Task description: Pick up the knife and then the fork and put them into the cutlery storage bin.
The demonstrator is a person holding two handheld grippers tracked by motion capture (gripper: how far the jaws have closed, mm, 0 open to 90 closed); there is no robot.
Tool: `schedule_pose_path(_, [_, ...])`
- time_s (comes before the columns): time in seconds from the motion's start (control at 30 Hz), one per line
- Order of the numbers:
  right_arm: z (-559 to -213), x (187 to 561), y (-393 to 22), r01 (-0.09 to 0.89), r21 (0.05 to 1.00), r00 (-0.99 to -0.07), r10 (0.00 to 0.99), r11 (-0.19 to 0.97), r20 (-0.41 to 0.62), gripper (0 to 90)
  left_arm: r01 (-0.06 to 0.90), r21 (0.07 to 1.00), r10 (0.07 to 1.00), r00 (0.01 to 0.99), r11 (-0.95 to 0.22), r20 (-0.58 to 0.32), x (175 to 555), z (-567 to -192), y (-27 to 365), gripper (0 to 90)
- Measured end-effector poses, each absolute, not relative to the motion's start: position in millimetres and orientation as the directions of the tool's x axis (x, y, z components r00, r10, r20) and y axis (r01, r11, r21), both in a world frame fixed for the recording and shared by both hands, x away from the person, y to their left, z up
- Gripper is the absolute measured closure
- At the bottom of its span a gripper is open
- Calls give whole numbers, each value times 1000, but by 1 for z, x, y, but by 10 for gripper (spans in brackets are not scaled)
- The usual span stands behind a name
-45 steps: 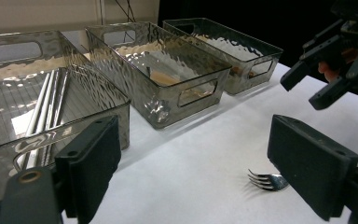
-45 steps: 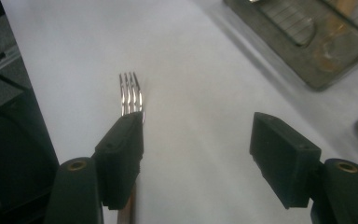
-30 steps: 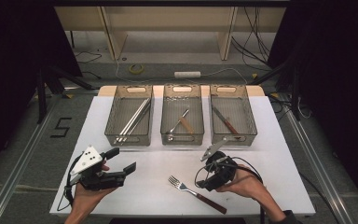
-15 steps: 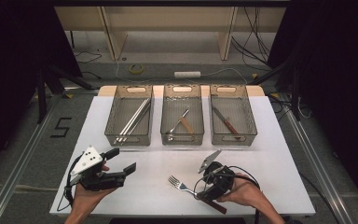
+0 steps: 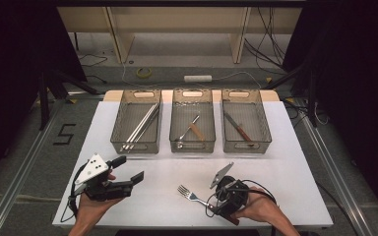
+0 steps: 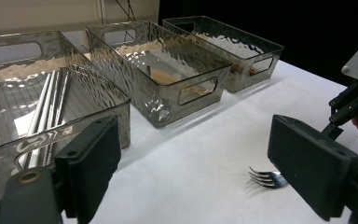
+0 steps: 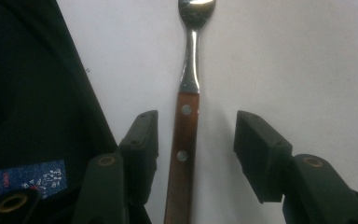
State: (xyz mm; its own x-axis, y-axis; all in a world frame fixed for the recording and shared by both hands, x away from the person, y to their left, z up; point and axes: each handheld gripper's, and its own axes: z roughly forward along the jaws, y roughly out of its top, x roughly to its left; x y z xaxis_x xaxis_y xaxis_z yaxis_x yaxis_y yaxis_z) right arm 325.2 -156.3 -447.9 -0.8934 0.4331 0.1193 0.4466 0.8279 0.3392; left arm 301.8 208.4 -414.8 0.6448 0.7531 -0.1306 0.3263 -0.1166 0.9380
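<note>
A fork (image 5: 189, 194) with a brown wooden handle lies on the white table (image 5: 285, 167), near its front edge. My right gripper (image 5: 217, 205) points down over the handle. In the right gripper view the handle (image 7: 182, 154) lies between the two jaws of the right gripper (image 7: 196, 120), with a gap on each side. Those jaws have just been closing and do not touch the wood. My left gripper (image 5: 129, 168) is held open at the front left with nothing in it. In the left gripper view, past the left gripper (image 6: 196, 154), the fork's tines (image 6: 265, 177) show.
Three clear bins stand in a row at the back. The left bin (image 5: 115, 132) holds long metal rods, the middle bin (image 5: 192, 150) a wood-handled utensil, the right bin (image 5: 267, 132) a knife. The table's front edge is close behind both hands.
My right gripper has moved left and down onto the fork's handle, and its jaws stand narrower. The left gripper has stayed where it was.
</note>
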Motion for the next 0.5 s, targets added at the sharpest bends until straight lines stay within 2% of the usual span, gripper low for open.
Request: schedule_pose_path(0.5, [-452,320,-158,446,325,-894,435,834,111,535,327,938,754,644,-117,-131,302,-415,208,167])
